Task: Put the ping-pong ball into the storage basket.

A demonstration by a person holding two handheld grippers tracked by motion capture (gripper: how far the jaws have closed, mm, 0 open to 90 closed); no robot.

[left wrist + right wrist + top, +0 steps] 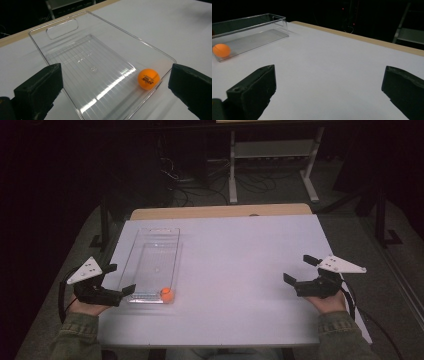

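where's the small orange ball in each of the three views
High view: small orange ball in the near right corner of the clear plastic tray.
Left gripper view: lower right, inside the tray's near corner.
Right gripper view: far left, inside the tray.
Shared landmark: the tray.

Ball [166,293] lies in the tray's [150,237] near right corner, left on table [240,270]

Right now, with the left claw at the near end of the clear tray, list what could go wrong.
1. The orange ball lies loose in the near corner of the clear tray; a nudge or tilt could send it rolling.
2. The left claw, jaws wide, straddles the tray's near end; closing might catch the thin wall and slide the tray on the table.
3. The right claw is far off, so it cannot steady the tray.
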